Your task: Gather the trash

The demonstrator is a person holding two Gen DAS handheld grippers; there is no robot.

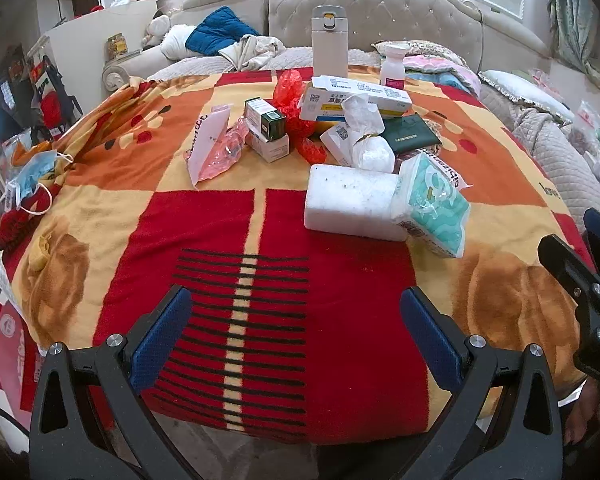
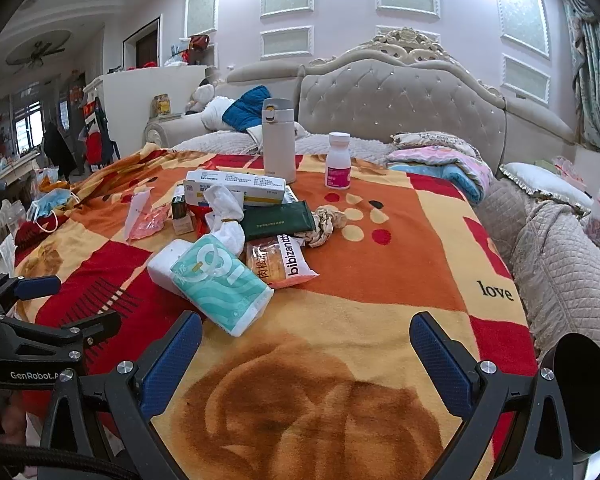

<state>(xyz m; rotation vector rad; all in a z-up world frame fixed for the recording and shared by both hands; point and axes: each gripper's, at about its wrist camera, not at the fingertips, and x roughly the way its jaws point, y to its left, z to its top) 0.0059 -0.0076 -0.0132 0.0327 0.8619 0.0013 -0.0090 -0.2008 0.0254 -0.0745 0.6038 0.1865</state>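
Nearest the lens, left gripper [image 1: 296, 322] spread wide and empty, low centre of its frame, over the bare red-and-black striped patch of the blanket [image 1: 220, 220]. Right gripper [image 2: 306, 346] likewise released, gripping nothing, low centre of its own frame above the brown rose print. Both apparently held back at the near edge, clear of the clutter, probably to survey before picking.

Trash heaped mid-frame, above the grippers: white foam block [image 1: 350, 204] with a teal tissue pack [image 1: 432, 208] leaning on its right end; behind them, crumpled white tissue [image 1: 366, 114] on top of medicine boxes [image 1: 356, 98], a red plastic bag [image 1: 290, 88] tucked among them, and a pink wrapper [image 1: 216, 148] a little apart to the left. Snack packet [image 2: 282, 262] wedged under the pile in the right wrist view. Thermos [image 1: 329, 40] and pill bottle [image 1: 392, 65] upright at the far edge, likely keepers. Blue face mask [image 1: 34, 172] hanging at the far left edge. Black cylinder [image 2: 584, 392] at lower right, possibly a bin; cannot tell.
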